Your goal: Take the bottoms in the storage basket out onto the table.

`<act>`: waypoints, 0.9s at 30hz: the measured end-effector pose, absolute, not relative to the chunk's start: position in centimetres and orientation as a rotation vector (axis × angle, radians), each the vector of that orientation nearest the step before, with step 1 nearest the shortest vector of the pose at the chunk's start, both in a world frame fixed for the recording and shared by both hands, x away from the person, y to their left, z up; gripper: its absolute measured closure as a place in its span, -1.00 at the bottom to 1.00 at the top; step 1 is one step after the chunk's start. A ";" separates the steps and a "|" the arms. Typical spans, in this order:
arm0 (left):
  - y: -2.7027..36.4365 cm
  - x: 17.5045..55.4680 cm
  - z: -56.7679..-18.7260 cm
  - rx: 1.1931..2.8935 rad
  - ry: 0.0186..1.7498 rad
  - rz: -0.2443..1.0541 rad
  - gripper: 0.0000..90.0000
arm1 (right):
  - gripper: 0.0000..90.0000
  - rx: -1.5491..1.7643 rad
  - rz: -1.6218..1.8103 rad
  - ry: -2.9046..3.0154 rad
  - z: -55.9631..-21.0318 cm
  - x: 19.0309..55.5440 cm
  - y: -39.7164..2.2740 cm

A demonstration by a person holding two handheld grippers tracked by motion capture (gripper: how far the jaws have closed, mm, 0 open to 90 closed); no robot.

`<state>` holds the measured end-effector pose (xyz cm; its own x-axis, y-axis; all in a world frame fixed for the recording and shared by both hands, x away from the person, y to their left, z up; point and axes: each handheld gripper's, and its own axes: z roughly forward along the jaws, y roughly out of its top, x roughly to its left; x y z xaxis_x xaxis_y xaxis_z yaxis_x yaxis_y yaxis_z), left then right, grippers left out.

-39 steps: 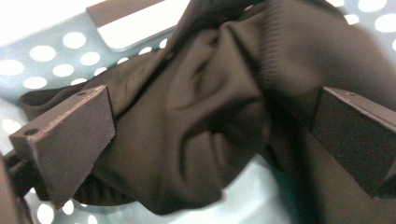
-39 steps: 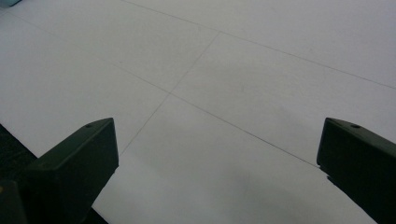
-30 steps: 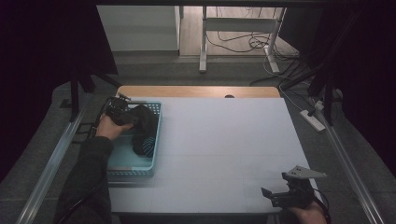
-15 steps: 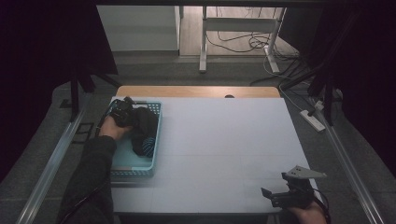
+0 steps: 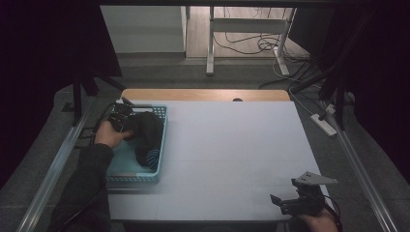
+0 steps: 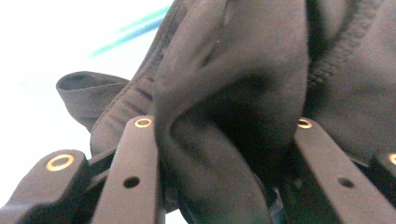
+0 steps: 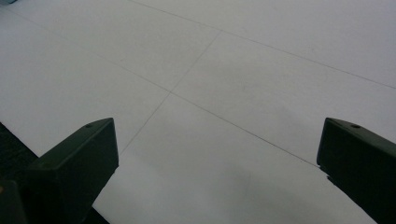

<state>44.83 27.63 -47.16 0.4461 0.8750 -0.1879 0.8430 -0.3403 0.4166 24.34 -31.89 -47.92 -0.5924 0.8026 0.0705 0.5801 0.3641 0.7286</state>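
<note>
Black cloth, a dark garment [image 5: 147,135] with teal stripes at its near end, lies in the blue basket [image 5: 138,178] at the table's [image 5: 232,145] left, long axis running from far to near. My left gripper [image 5: 126,123] has just closed on a fold of it; lifting it out remains, by my reading. My right gripper [image 5: 290,204] waits, jaws apart, over bare tabletop at the near right.

Left gripper [image 5: 126,123]: mid-left of the high view, forearm reaching up from the lower left, jaws just closed and pinched together. Right gripper [image 5: 296,203]: lower right corner, held level, jaws spread wide.
</note>
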 end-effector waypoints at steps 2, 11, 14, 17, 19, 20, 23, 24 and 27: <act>27.6 44.6 -47.0 2.246 1.432 0.085 0.42 | -1.00 1.222 1.061 2.332 -47.9 24.3 -31.9; 27.0 41.5 -47.2 2.303 1.259 -0.116 -0.13 | -1.00 1.217 1.053 2.338 -47.9 24.4 -31.8; 26.8 41.1 -47.7 2.321 1.221 -0.161 -0.52 | -1.00 1.216 1.049 2.340 -47.9 24.4 -31.8; 26.1 40.3 -48.1 2.358 1.173 -0.184 -0.75 | -1.00 1.217 1.047 2.342 -48.0 24.4 -31.7; 25.5 40.0 -48.3 2.370 1.168 -0.187 -0.87 | -1.00 1.216 1.045 2.344 -48.0 24.5 -31.7; 25.2 40.0 -48.5 2.380 1.161 -0.188 -0.91 | -1.00 1.215 1.044 2.345 -48.0 24.5 -31.7; 24.4 39.8 -49.3 2.404 1.173 -0.174 -1.00 | -1.00 1.214 1.043 2.346 -48.0 24.5 -31.7; 24.4 39.8 -49.3 2.404 1.173 -0.174 -1.00 | -1.00 1.212 1.044 2.346 -48.0 24.5 -31.7; 23.3 39.8 -50.1 2.436 1.226 -0.095 -1.00 | -1.00 1.214 1.046 2.345 -48.0 24.5 -31.7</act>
<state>39.80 23.27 -50.13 0.6108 0.7547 -0.2396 0.7825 -0.5291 0.3282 24.47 -31.68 -47.96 -0.5979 0.7991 0.0625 0.5804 0.3779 0.7213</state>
